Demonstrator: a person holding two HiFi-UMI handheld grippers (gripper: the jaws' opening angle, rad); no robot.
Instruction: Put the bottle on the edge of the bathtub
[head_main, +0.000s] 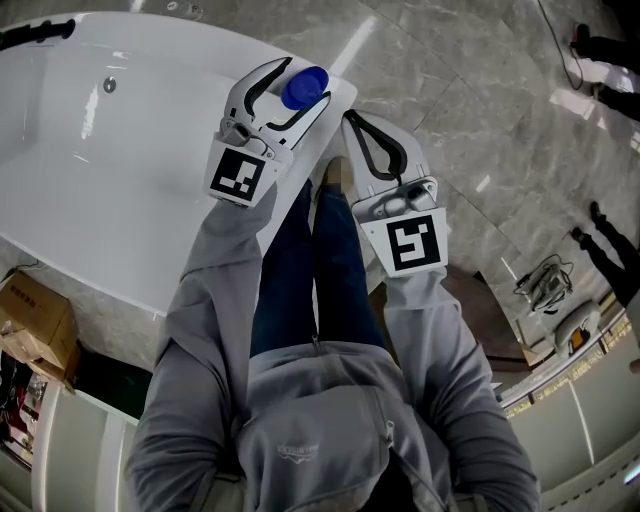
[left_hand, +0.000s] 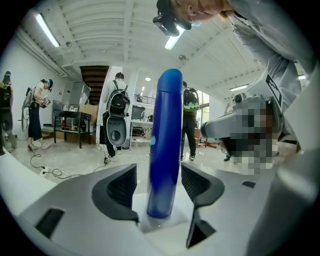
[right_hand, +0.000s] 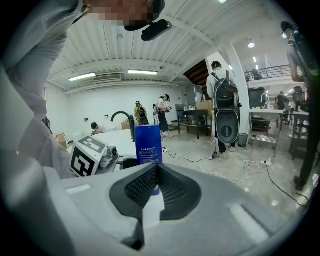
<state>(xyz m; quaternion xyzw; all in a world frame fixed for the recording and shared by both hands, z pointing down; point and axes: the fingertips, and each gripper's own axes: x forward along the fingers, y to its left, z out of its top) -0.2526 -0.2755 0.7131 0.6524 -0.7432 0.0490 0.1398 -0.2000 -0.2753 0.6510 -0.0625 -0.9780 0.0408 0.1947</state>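
A blue bottle (head_main: 304, 87) stands upright on the white bathtub's rim (head_main: 338, 88), at the tub's near corner. My left gripper (head_main: 300, 84) is open around it. In the left gripper view the bottle (left_hand: 165, 145) rises between the two dark pads, with a gap on each side. My right gripper (head_main: 354, 122) hovers just right of the tub corner with its jaws pressed together and nothing in them. From the right gripper view (right_hand: 156, 172) the bottle (right_hand: 148, 145) shows just beyond the shut jaws, beside the left gripper's marker cube (right_hand: 90, 155).
The tub basin (head_main: 120, 150) spreads to the left, with a drain fitting (head_main: 109, 85) and a curved black faucet (right_hand: 120, 117). A cardboard box (head_main: 30, 320) sits at lower left. Grey marble floor (head_main: 470, 110) lies to the right, with cables and several people standing farther off.
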